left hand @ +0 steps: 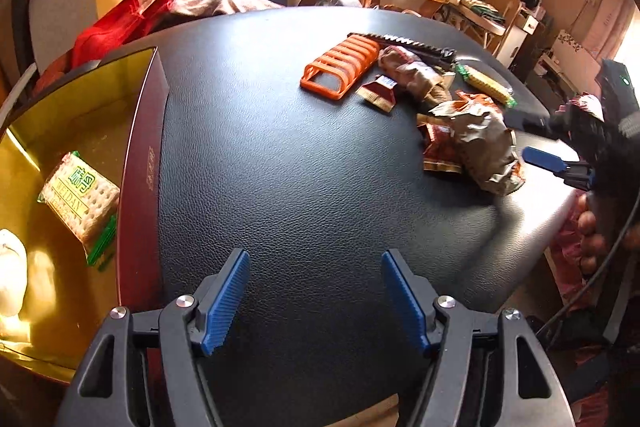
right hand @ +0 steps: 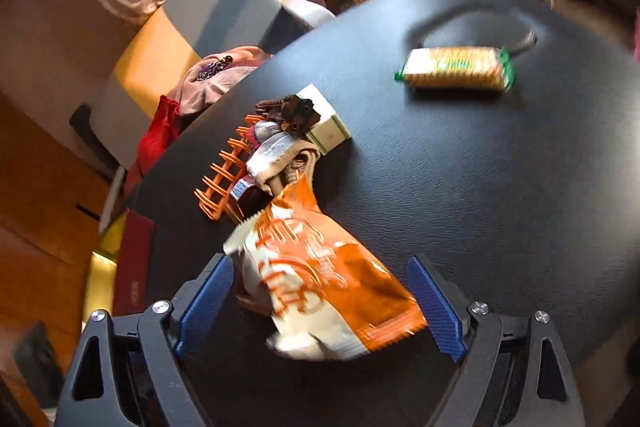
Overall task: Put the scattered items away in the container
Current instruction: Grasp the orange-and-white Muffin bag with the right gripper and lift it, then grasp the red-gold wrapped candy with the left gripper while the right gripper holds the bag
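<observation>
Quick count: two tools, left (left hand: pixel 316 295) and right (right hand: pixel 320 303). One gold-lined box (left hand: pixel 140 163) with one cracker pack (left hand: pixel 80 197) inside, plus one more cracker pack (right hand: pixel 458 68) out on the surface (left hand: pixel 300 187). One orange rack (left hand: pixel 340 67), one orange snack bag (right hand: pixel 320 267), one small white carton (right hand: pixel 328 125). Rest of the pile is too jumbled to count.

Our left wrist view looks steeply down across the black counter (left hand: pixel 300 167) from near the box; our right sits close over the orange snack bag (right hand: pixel 320 275). Both share the orange rack (left hand: pixel 340 67).
</observation>
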`<state>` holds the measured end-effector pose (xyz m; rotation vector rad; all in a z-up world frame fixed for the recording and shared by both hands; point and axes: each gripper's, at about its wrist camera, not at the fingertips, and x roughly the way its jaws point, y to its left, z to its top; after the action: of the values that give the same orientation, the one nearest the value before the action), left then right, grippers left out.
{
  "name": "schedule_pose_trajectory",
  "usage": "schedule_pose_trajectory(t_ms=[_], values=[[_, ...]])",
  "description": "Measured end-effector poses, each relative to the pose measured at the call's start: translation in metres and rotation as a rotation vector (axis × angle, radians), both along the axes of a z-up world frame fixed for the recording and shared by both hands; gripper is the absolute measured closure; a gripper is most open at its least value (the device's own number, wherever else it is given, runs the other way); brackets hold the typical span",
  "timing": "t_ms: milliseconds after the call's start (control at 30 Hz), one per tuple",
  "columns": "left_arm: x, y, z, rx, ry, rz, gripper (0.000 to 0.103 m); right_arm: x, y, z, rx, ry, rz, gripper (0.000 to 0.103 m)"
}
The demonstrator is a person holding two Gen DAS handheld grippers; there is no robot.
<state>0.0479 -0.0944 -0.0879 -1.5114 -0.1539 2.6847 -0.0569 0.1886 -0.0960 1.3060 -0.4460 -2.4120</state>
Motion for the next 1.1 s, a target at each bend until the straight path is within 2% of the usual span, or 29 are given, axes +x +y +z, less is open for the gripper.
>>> schedule_pose_trajectory(t_ms=[200, 333, 467, 500, 567, 633, 800, 900, 1033, 1100], values=[[0.006, 0.003, 0.003, 0.043, 0.008, -0.028, 0.033, 0.02, -0.011, 0.019, 0.213, 0.126, 0.13, 0.01], [0.008, 0.006, 0.002, 0.034, 0.003, -0.032, 0.033, -0.001, -0.036, 0.024, 0.292, 0.148, 0.257, 0.01], [0.006, 0.002, 0.002, 0.053, -0.002, -0.018, 0.033, -0.024, -0.064, 0.017, 0.353, 0.124, 0.379, 0.01], [0.005, 0.002, 0.002, 0.055, -0.003, -0.019, 0.033, -0.027, -0.066, 0.013, 0.365, 0.114, 0.394, 0.011], [0.001, 0.005, 0.002, 0.052, -0.001, -0.032, 0.033, -0.033, -0.067, 0.005, 0.385, 0.094, 0.417, 0.029], [-0.002, 0.009, 0.003, 0.051, 0.003, -0.051, 0.033, -0.036, -0.06, 0.001, 0.383, 0.08, 0.396, 0.033], [-0.024, 0.027, 0.011, 0.044, 0.021, -0.104, 0.033, -0.034, -0.018, 0.002, 0.404, 0.076, 0.233, 0.033], [-0.046, 0.046, 0.016, 0.049, 0.032, -0.148, 0.033, -0.029, 0.007, 0.002, 0.361, 0.063, 0.17, 0.029], [-0.076, 0.068, 0.015, 0.087, 0.014, -0.196, 0.033, -0.023, 0.025, -0.002, 0.28, 0.048, 0.137, 0.018], [-0.09, 0.079, 0.012, 0.064, 0.009, -0.202, 0.033, -0.023, 0.027, -0.007, 0.258, 0.042, 0.123, 0.017]])
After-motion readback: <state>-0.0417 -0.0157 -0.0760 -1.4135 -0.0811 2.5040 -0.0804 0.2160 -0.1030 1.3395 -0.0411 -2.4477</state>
